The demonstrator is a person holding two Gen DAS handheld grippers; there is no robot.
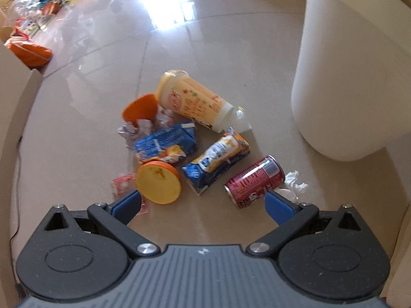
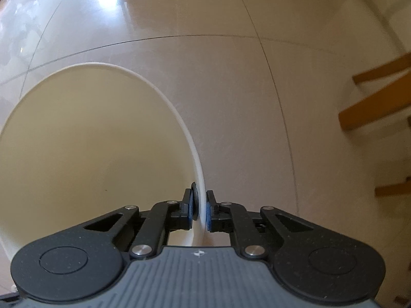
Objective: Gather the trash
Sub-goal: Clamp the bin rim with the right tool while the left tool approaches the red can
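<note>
In the left wrist view a heap of trash lies on the tiled floor: a red can [image 1: 255, 181] on its side, a blue and orange carton [image 1: 217, 160], a crushed blue carton [image 1: 167, 141], an orange lid [image 1: 158, 182], a yellow cup [image 1: 195, 100], an orange cap [image 1: 140, 109] and white crumpled paper [image 1: 295, 183]. My left gripper [image 1: 203, 205] hovers open just short of the heap, one blue finger near the lid, the other near the can. The cream bin [image 1: 346, 77] stands to the right. In the right wrist view my right gripper [image 2: 201, 209] is shut on the bin's rim [image 2: 179, 118].
Boxes, bags and an orange pouch [image 1: 30, 51] clutter the far left of the floor. A cardboard wall [image 1: 15, 97] runs along the left edge. Wooden furniture legs [image 2: 372, 107] stand at the right in the right wrist view.
</note>
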